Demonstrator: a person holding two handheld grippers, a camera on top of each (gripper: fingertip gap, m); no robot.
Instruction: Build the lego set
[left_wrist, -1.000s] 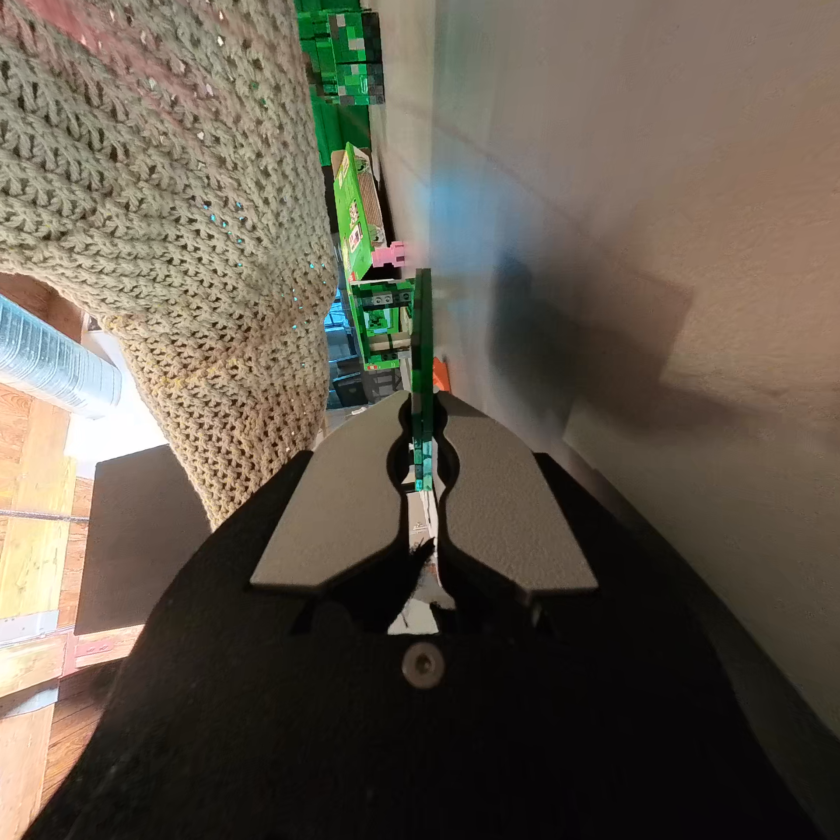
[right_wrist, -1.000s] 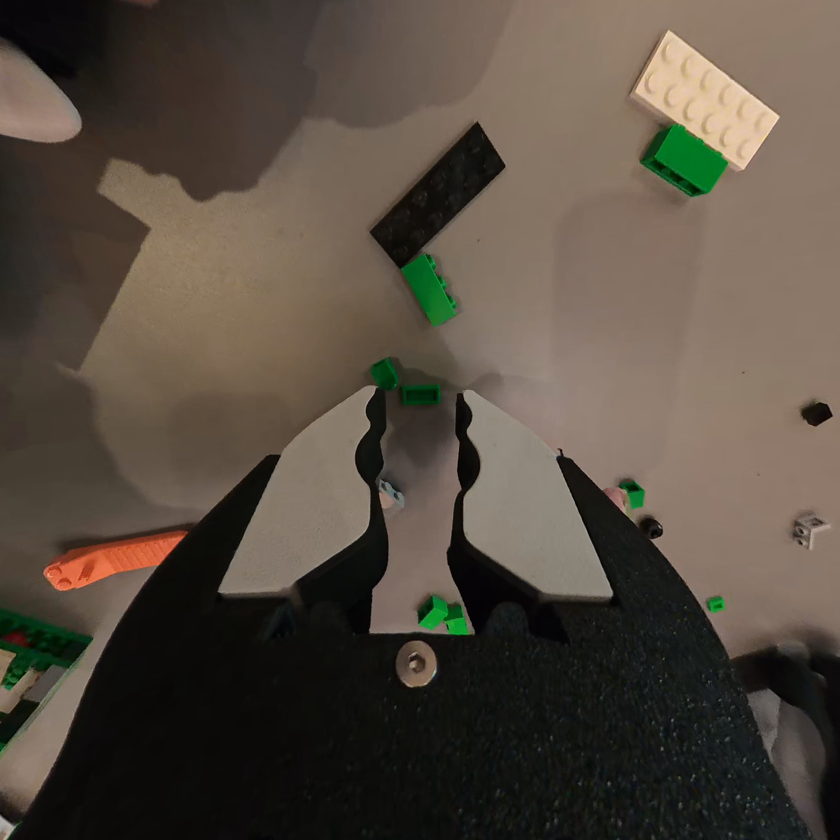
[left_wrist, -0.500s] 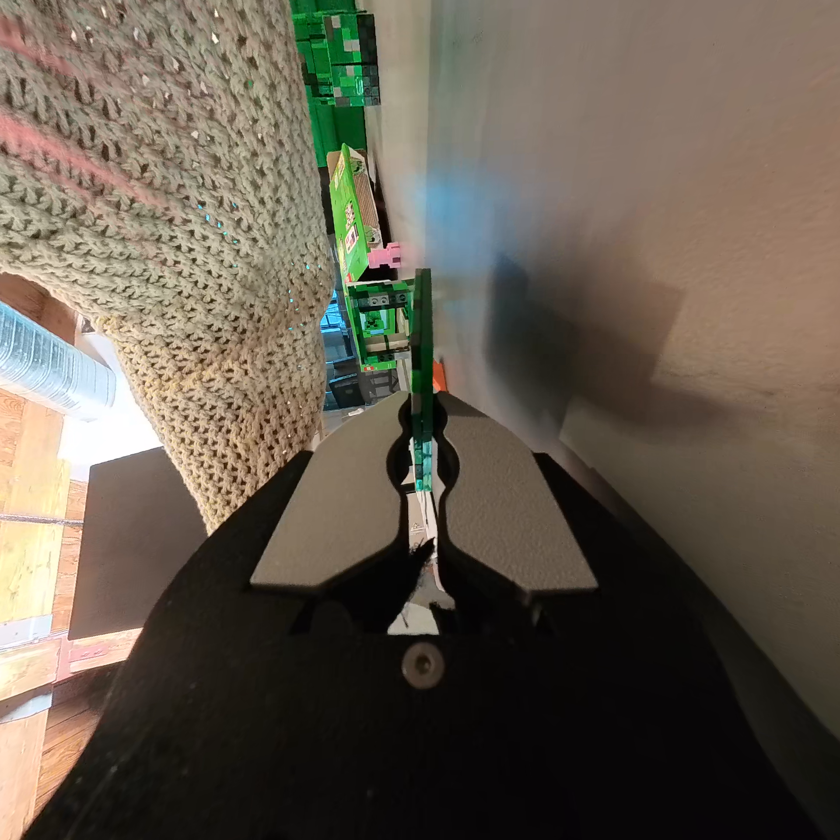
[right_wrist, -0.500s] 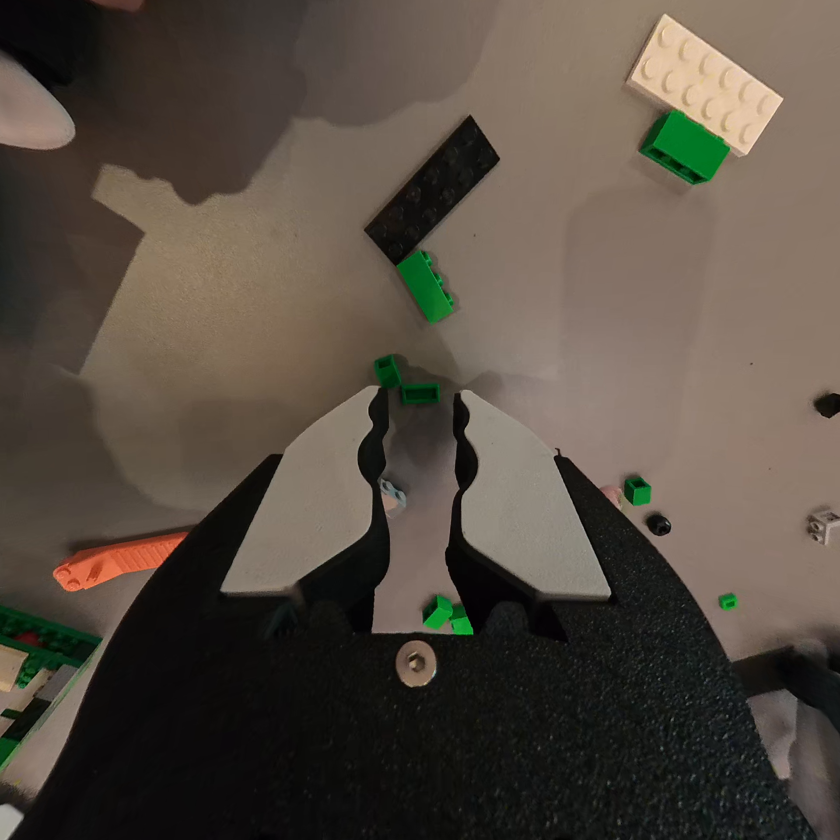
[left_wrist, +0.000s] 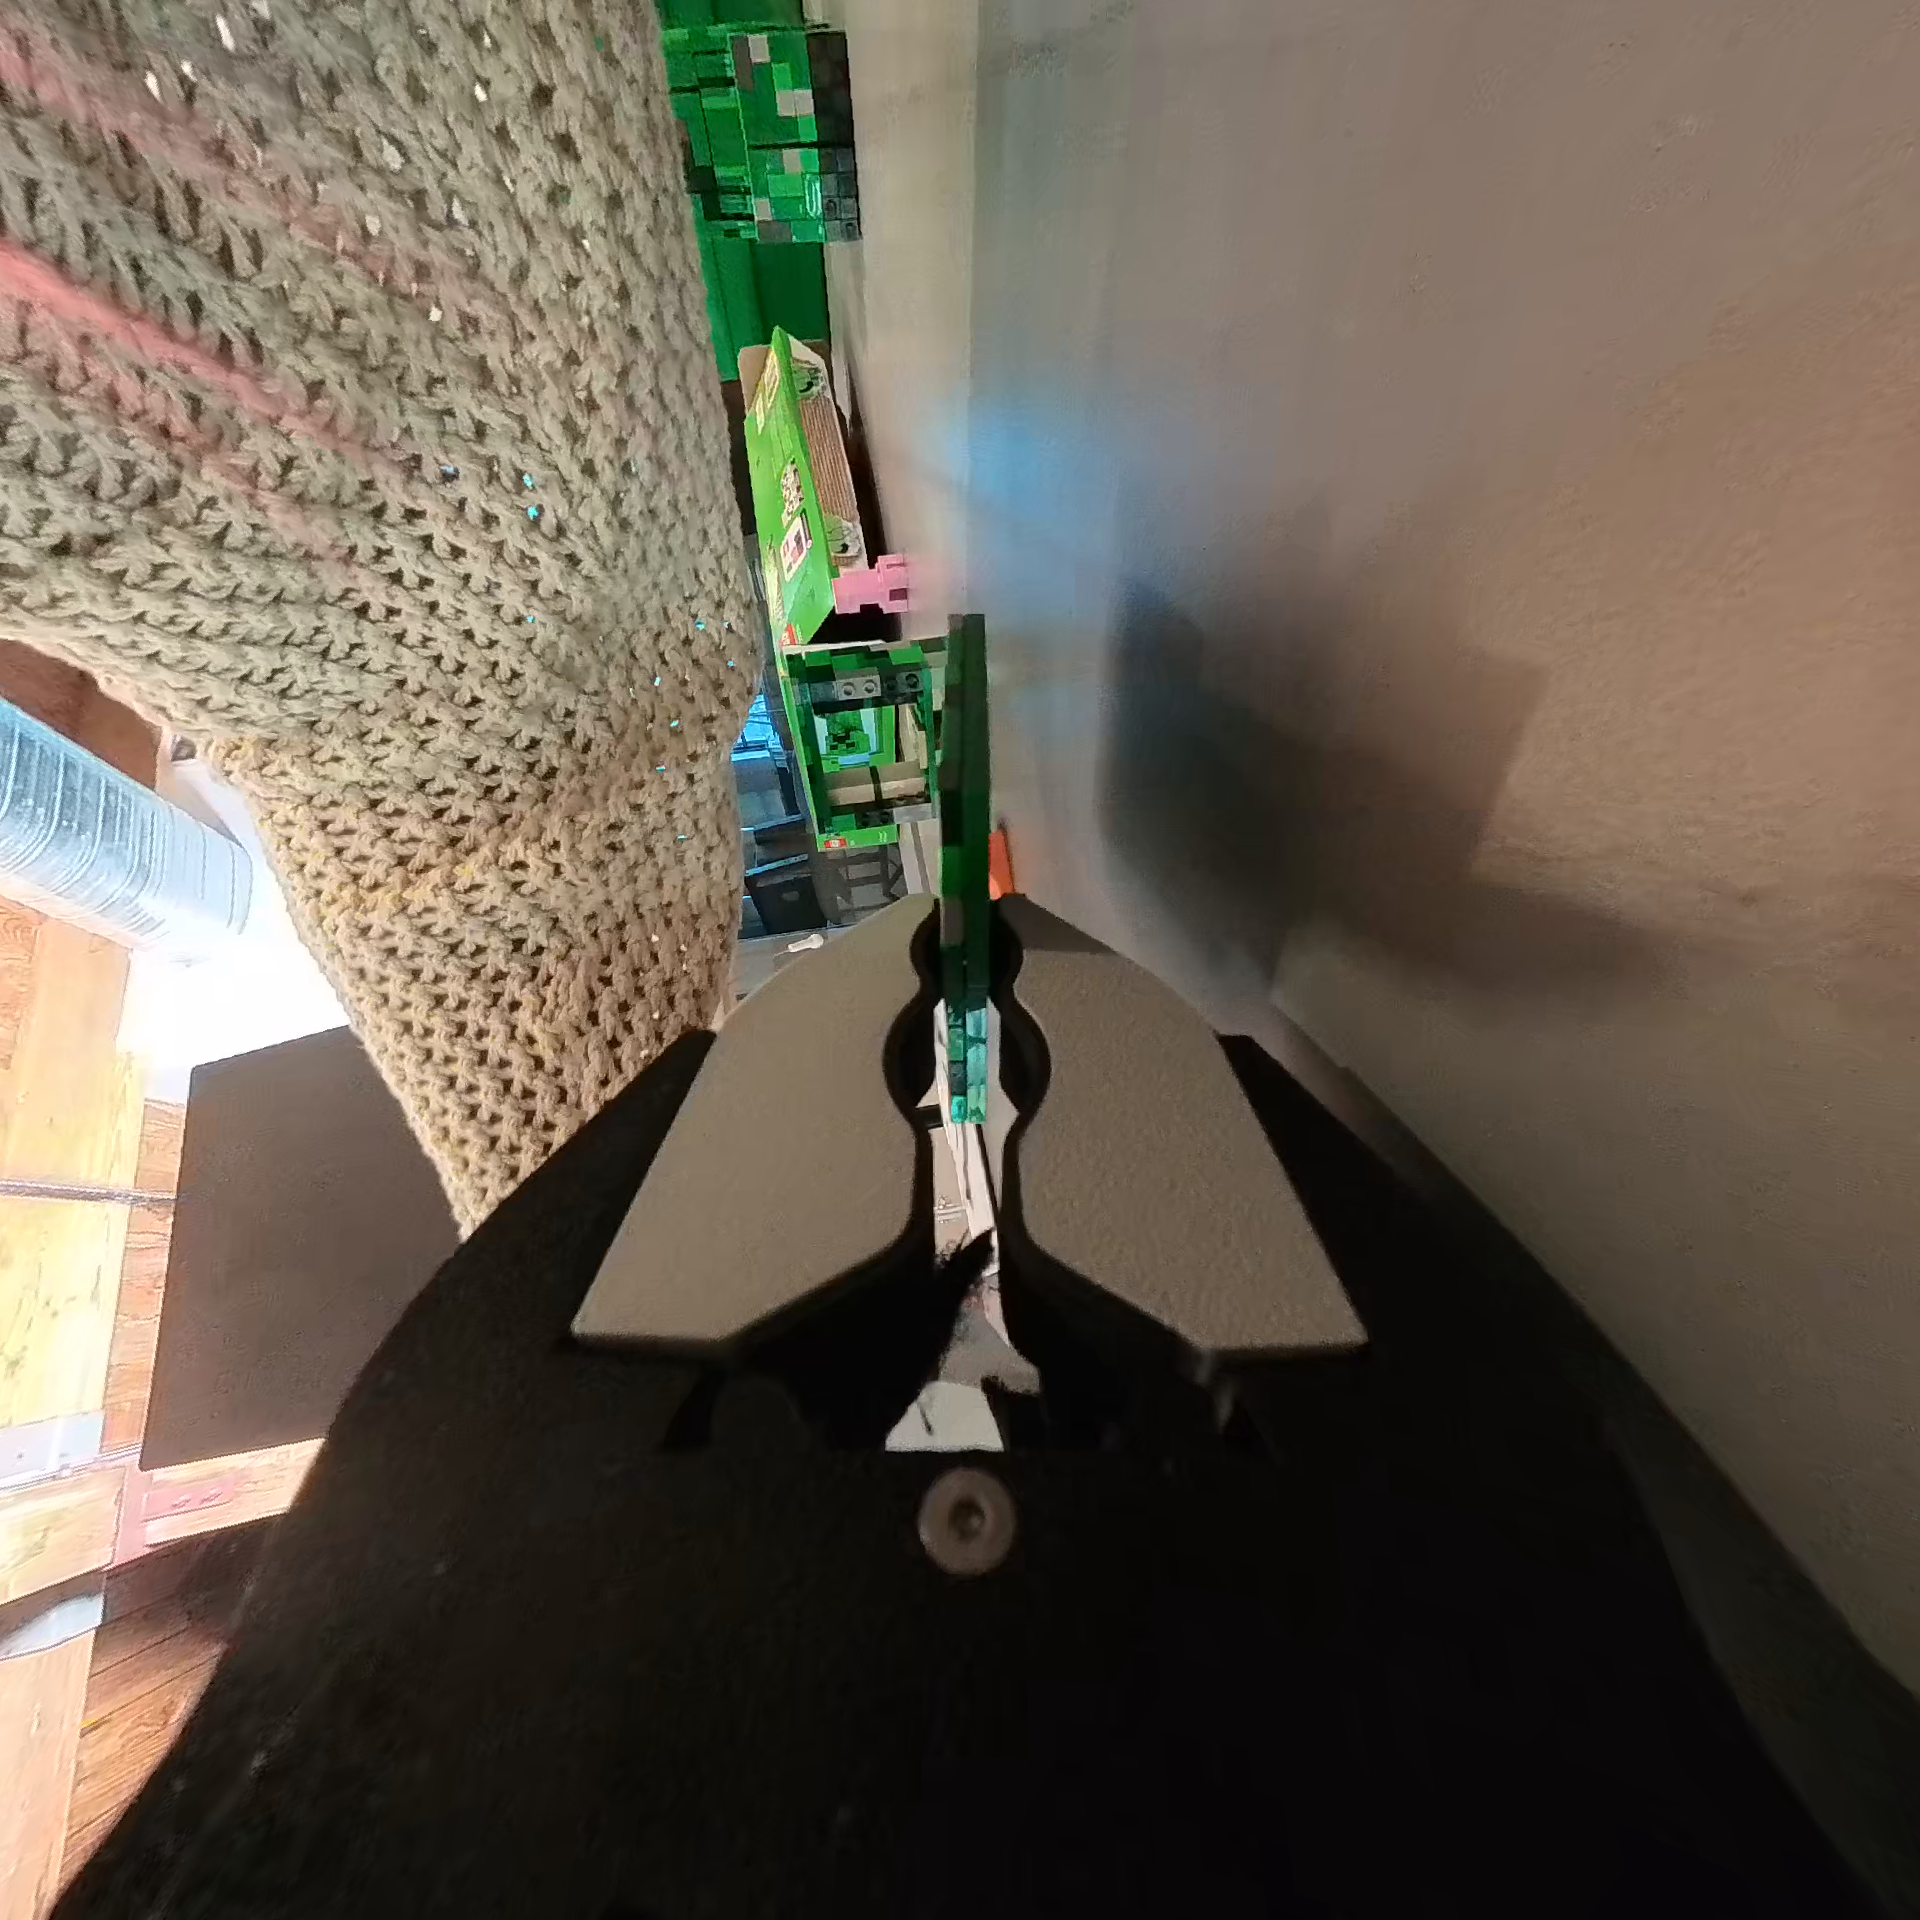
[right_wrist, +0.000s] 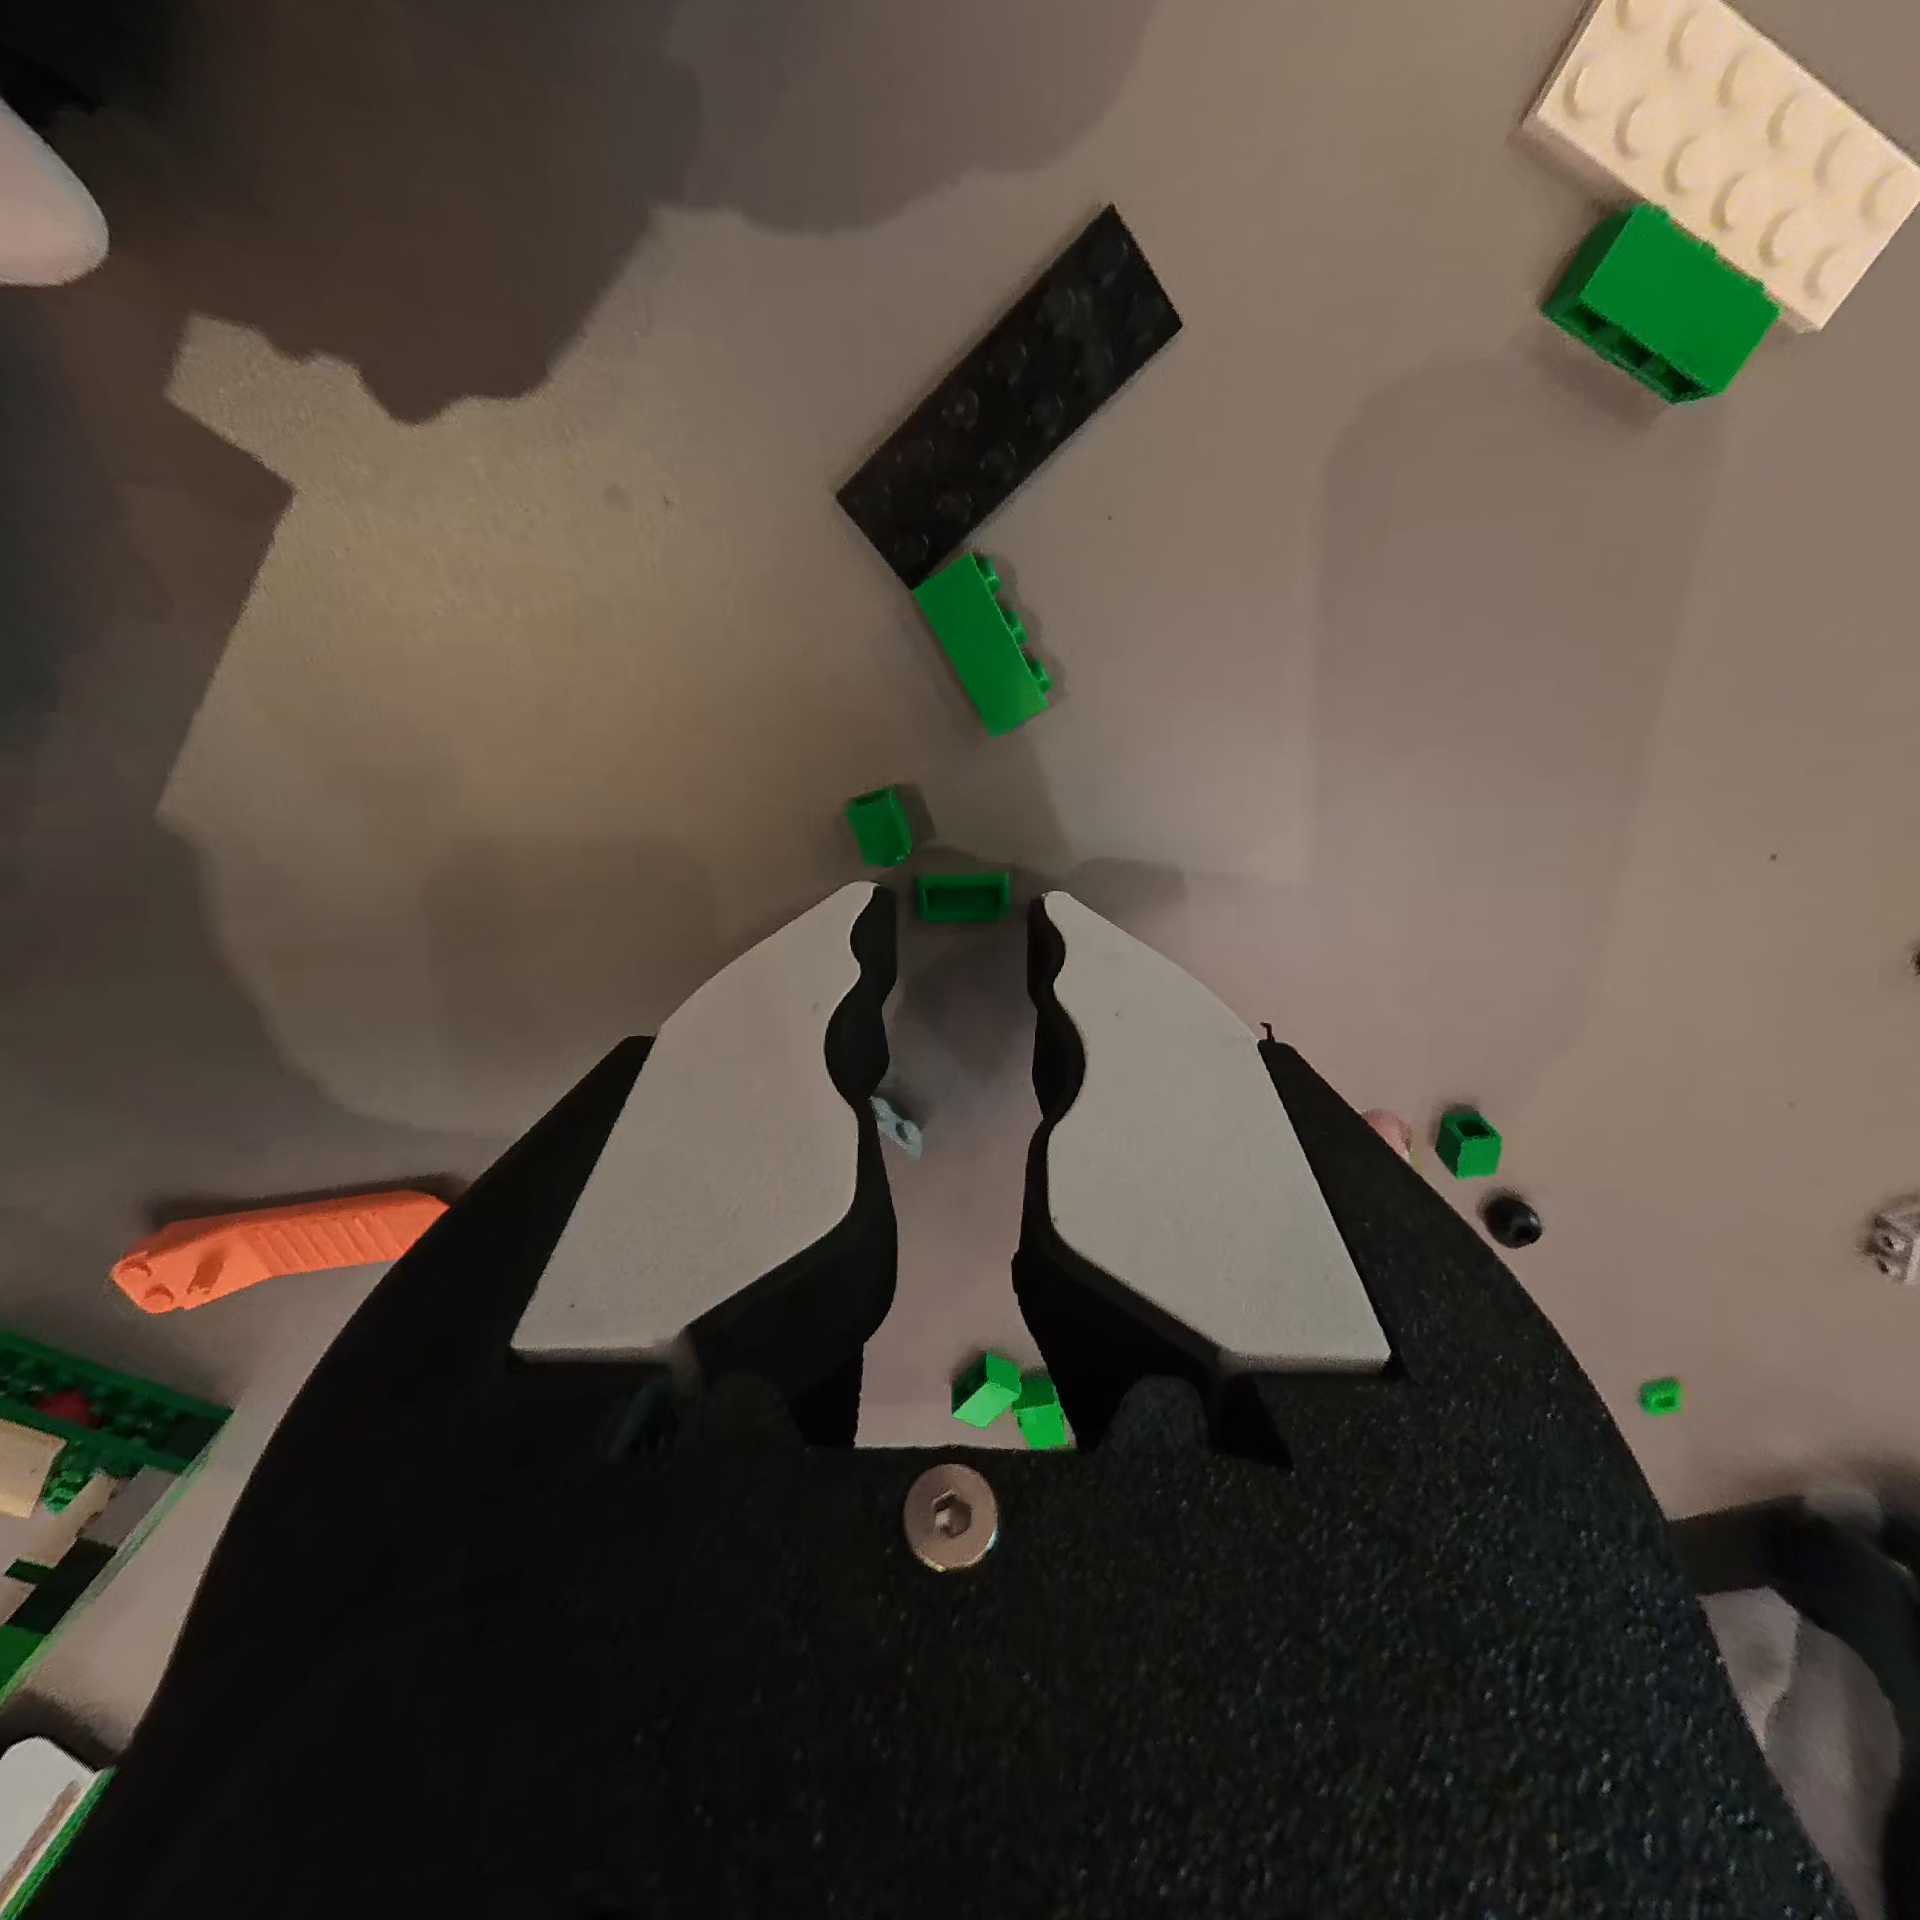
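Observation:
My left gripper (left_wrist: 964, 920) is shut on the edge of a flat green lego plate (left_wrist: 962, 790), seen edge-on and sticking out past the fingertips, close to the grey table (left_wrist: 1455, 520). My right gripper (right_wrist: 961, 902) is open and empty, pointing down at the table. A small green brick (right_wrist: 961, 896) lies just beyond its tips, with another small green brick (right_wrist: 881, 826) to its upper left. A longer green brick (right_wrist: 987, 644) touches a black plate (right_wrist: 1013, 390) farther off. A white plate (right_wrist: 1720, 156) with a green brick (right_wrist: 1657, 307) lies at the top right.
An orange brick separator (right_wrist: 281, 1247) lies at the left; part of the green build (right_wrist: 73, 1475) shows at the lower left. Tiny green, black and grey pieces are scattered at the right (right_wrist: 1467, 1141). A knitted sleeve (left_wrist: 343, 468) and green lego boxes (left_wrist: 805, 499) fill the left wrist view. Some 15 cm of space lies between my two pairs of fingers.
The right gripper has come lower toward the table, so the bricks look larger, and its jaws have narrowed slightly. The left gripper holds the plate still.

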